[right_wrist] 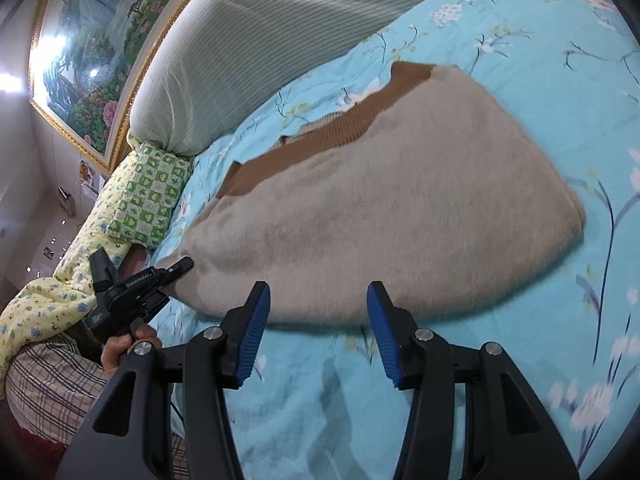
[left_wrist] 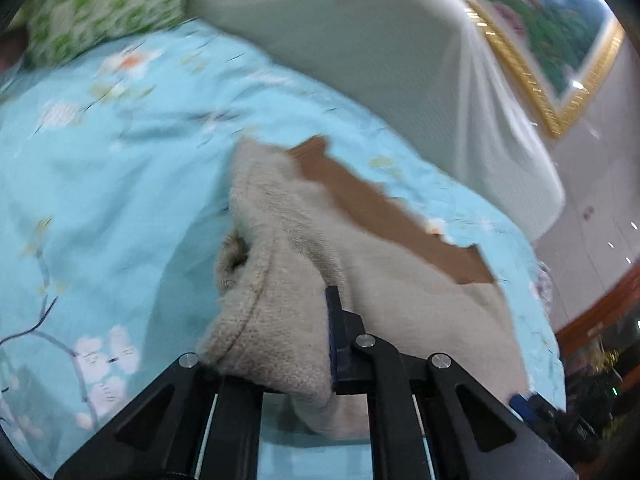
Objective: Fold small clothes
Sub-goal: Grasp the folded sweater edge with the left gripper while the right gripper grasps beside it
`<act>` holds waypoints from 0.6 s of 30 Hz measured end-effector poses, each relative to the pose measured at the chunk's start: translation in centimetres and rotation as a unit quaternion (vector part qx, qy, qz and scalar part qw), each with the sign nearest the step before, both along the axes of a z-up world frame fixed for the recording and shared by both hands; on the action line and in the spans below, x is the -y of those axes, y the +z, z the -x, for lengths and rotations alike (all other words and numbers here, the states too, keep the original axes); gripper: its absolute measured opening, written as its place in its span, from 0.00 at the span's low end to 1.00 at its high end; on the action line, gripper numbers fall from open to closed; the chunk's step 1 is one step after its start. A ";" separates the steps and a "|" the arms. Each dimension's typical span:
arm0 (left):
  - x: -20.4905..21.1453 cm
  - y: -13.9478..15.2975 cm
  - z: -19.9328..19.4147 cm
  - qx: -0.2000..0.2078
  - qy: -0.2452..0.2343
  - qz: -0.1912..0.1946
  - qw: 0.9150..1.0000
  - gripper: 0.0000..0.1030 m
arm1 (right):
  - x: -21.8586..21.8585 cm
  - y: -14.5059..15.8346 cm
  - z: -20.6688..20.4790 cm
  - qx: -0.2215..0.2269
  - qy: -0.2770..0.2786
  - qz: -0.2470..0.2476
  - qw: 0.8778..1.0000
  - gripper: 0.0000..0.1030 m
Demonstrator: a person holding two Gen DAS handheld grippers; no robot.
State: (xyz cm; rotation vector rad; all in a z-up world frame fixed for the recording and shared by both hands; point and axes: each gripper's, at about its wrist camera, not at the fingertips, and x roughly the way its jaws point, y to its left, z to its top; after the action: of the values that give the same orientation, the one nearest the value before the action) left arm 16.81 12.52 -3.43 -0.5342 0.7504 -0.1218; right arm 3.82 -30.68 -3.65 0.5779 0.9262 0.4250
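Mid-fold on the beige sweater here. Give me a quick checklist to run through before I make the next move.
1. Left gripper clamped on the sweater: ok, cloth is bunched between its fingers.
2. Right gripper free and open: ok, nothing between its blue pads.
3. Right gripper lined up with the near edge of the sweater: ok, the edge lies just ahead of it.
4. Sweater flat on the bedsheet: not ok, the left end is lifted and bunched.
5. Brown trim lying even: cannot tell, its line looks jagged.
6. Pillow apart from the sweater: ok.
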 end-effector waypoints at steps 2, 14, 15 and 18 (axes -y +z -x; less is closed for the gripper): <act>1.3 1.2 -0.2 0.019 -0.022 0.001 1.000 0.05 | 0.6 0.3 -1.1 0.006 0.002 -0.009 1.000 0.50; 18.3 1.9 -2.0 0.055 -0.231 -0.045 0.970 0.06 | 4.4 0.6 -9.4 -0.012 0.025 -0.098 0.995 0.66; 19.3 1.0 -2.2 0.045 -0.242 -0.049 0.968 0.06 | 4.5 0.4 -9.9 -0.015 0.024 -0.104 0.994 0.71; 20.9 -0.9 -2.3 0.024 -0.254 -0.060 0.965 0.06 | 3.8 -0.6 -12.0 -0.036 0.051 -0.127 0.990 0.74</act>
State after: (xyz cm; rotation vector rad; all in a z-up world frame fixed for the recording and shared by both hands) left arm 19.14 -8.40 -4.30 -0.2122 0.8294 -0.5608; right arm 15.81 -34.51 -4.30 0.7831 0.9804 0.6229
